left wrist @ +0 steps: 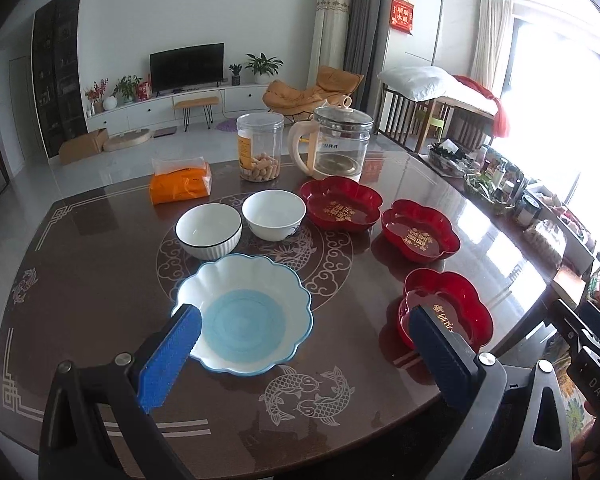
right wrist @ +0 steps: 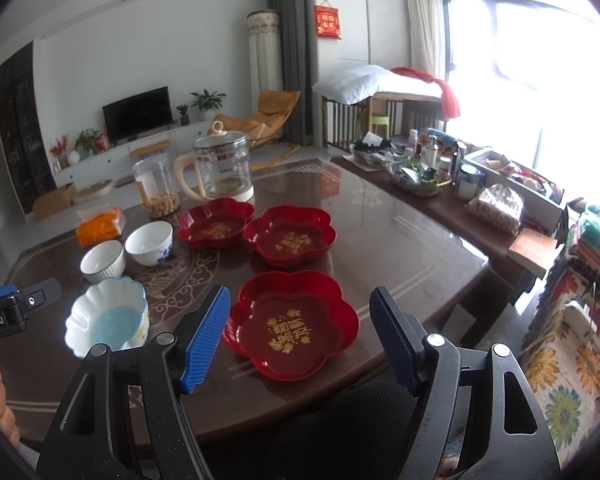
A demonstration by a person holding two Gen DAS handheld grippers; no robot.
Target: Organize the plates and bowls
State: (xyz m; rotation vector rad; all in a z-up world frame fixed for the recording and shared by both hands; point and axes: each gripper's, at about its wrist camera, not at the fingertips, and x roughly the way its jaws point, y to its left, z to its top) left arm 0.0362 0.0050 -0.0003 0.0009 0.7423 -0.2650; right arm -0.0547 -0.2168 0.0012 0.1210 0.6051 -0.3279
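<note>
— Brown glass-topped table (left wrist: 100, 280) with koi and cloud patterns carries everything, a living room behind it. What do you have nearest?

— Your left gripper (left wrist: 300, 344) hangs above the near edge with its jaws spread wide and empty; the blue scalloped bowl (left wrist: 244, 312) lies just past its left pad. Your right gripper (right wrist: 300, 328) is also wide apart, holding nothing, over the nearest red flower plate (right wrist: 292, 324) by the near right edge.

— And further in?

— Toward the middle you see two white bowls side by side: the black-rimmed bowl (left wrist: 209, 232) and the blue-flowered bowl (right wrist: 150, 242), close but whether touching I cannot tell. To their right sit the second red plate (right wrist: 290, 236) and third red plate (right wrist: 216, 222), rims meeting.

— At the far edge?

— An orange tissue pack (left wrist: 181, 184), a clear snack jar (left wrist: 260, 146) and a glass kettle (left wrist: 342, 142) stand there.
</note>
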